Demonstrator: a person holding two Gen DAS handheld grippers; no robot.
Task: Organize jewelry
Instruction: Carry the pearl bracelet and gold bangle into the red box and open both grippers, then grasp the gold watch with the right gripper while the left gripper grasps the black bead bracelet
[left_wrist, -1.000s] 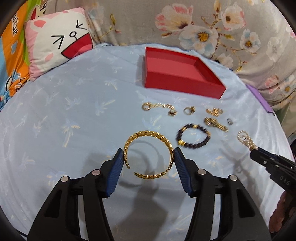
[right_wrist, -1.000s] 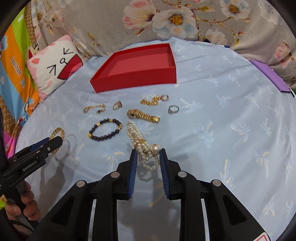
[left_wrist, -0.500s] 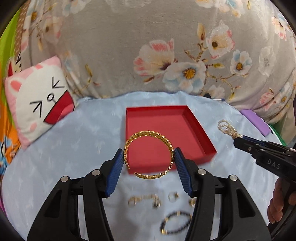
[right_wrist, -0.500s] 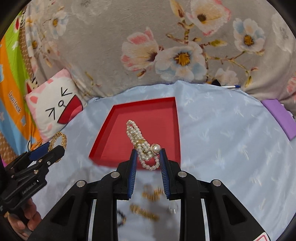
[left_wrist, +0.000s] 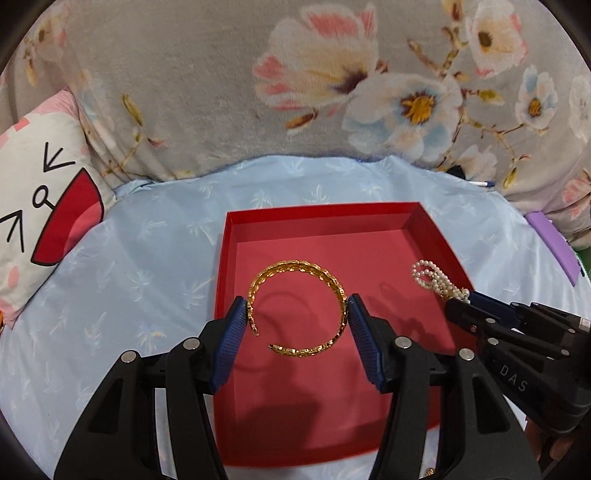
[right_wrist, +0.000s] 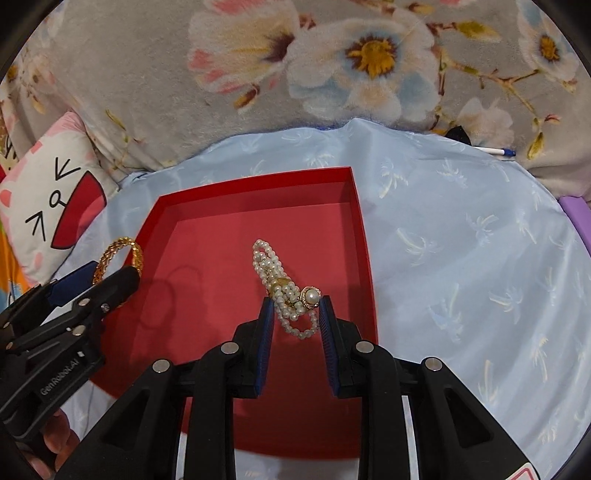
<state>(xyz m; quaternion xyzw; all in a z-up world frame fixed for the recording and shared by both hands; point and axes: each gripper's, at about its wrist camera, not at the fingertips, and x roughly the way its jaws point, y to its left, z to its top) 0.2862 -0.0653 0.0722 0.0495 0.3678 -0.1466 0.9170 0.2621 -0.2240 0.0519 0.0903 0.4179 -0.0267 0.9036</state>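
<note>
- The left gripper (left_wrist: 297, 319) held an open-ended woven gold cuff bangle (left_wrist: 298, 308) between its blue ribbed pads (left_wrist: 232, 338), one pad pressed to each side of the ring, so the claw stood fairly wide but clamped on the metal.
- That gold bangle hung above the floor of a shallow square red cardboard box (left_wrist: 236, 221), and its shadow fell on the red bottom beneath it.
- In the right wrist view the same bangle (right_wrist: 122, 254) showed over the box's left wall (right_wrist: 155, 214), gripped by the left gripper (right_wrist: 110, 271) coming in from the left edge.
- The right gripper (right_wrist: 295, 314) was closed narrowly on a multi-strand white pearl bracelet with a gold clasp and one large pearl (right_wrist: 284, 288); the strands looped up and forward past the fingertips and a small loop drooped between the pads.
- The pearl bracelet was held over the right half of the red box's interior, not resting on it; from the left wrist view it (left_wrist: 436, 277) appeared near the box's right wall, at the tip of the right gripper (left_wrist: 461, 299).
- The red box sat on a pale blue palm-print cloth (right_wrist: 461, 240), with a grey floral plush blanket (left_wrist: 221, 92) behind it.
- A white-and-pink cartoon-face cushion (left_wrist: 40, 192) lay at the left, apart from the box.
- A purple flat object (left_wrist: 550, 243) lay at the cloth's right edge.
</note>
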